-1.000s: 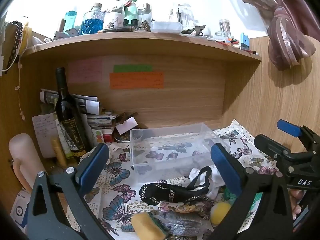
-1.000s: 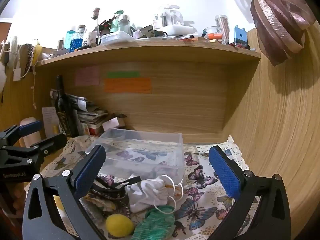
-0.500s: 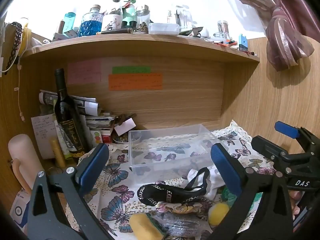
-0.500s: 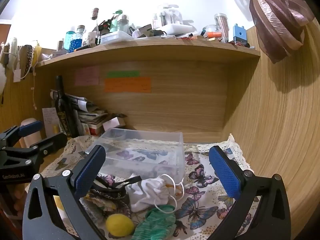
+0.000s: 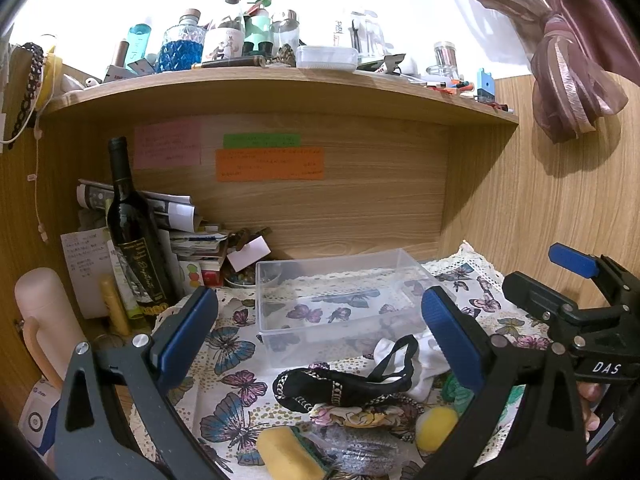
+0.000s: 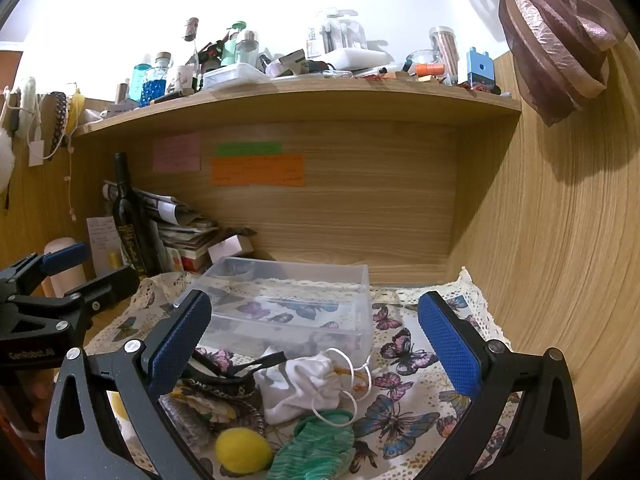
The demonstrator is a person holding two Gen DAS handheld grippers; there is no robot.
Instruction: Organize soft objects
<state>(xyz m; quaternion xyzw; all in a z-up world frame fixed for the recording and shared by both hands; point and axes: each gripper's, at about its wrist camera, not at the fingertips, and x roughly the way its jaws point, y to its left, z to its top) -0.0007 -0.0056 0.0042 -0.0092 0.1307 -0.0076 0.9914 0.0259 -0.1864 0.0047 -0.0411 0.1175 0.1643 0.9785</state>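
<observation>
A wooden desk alcove with a cluttered shelf (image 5: 280,84) is seen above a butterfly-printed lace-edged cloth (image 6: 404,412). On this cloth a clear rectangular plastic bin (image 5: 340,304) is set, with nothing seen inside it but the cloth pattern showing through its base. The left gripper (image 5: 320,328) and the right gripper (image 6: 314,336) are both held spread wide above the cloth, nothing being pinched between their blue pads (image 6: 448,344). A dark wine bottle (image 5: 134,232) is stood upright at the left, against stacked papers. Just in front of the bin a heap of soft things is laid: a crumpled white cloth with thin white loops (image 6: 300,388), touching a black strap with patterned trim (image 5: 344,384), beside which a floral fabric piece (image 5: 360,414) is found. Nearer the cameras a green knitted piece (image 6: 316,448), a yellow sponge with a green backing (image 5: 288,456) and a small yellow ball (image 6: 242,450) are placed close together.
</observation>
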